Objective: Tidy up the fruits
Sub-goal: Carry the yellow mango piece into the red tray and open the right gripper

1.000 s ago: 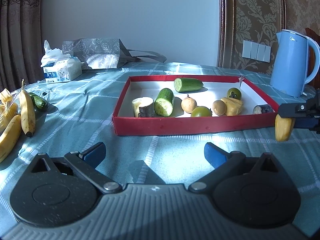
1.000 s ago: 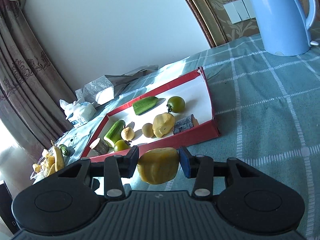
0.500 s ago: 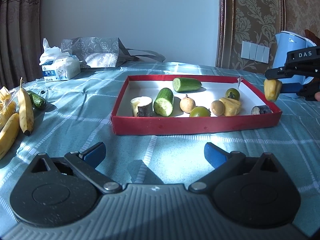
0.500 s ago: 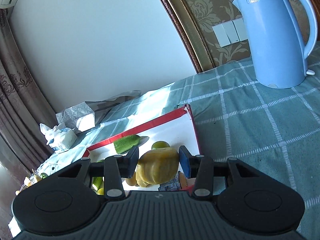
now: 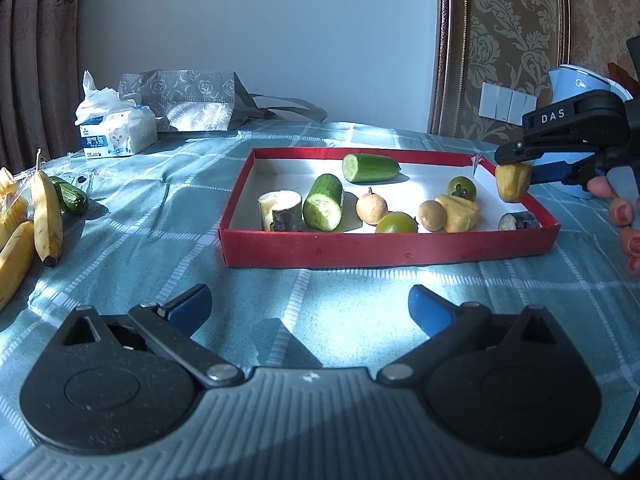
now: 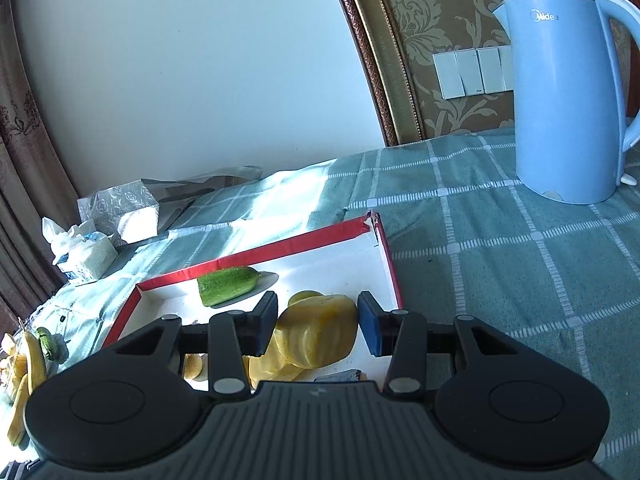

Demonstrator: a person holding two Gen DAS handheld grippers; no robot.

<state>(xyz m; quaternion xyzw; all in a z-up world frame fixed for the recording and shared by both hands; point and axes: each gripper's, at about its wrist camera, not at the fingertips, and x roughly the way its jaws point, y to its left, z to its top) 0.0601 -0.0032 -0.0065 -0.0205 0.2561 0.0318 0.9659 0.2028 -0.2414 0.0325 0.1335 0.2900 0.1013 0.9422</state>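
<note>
My right claw (image 6: 317, 322) clamps one yellow fruit piece (image 6: 320, 330) over the red tray (image 5: 384, 246), right of frame; my left claw (image 5: 308, 308) gapes empty; two cucumber halves (image 5: 370, 168), two bananas (image 5: 46, 216).

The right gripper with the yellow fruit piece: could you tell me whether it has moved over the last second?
Yes. The right gripper has risen and carried the yellow fruit piece from before the red tray to above its right end.

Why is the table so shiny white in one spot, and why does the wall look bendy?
Left wrist view: sunlight washes out the green checked tablecloth between the open left gripper fingers. Right wrist view: the fisheye lens curves the brown wall frame.
</note>
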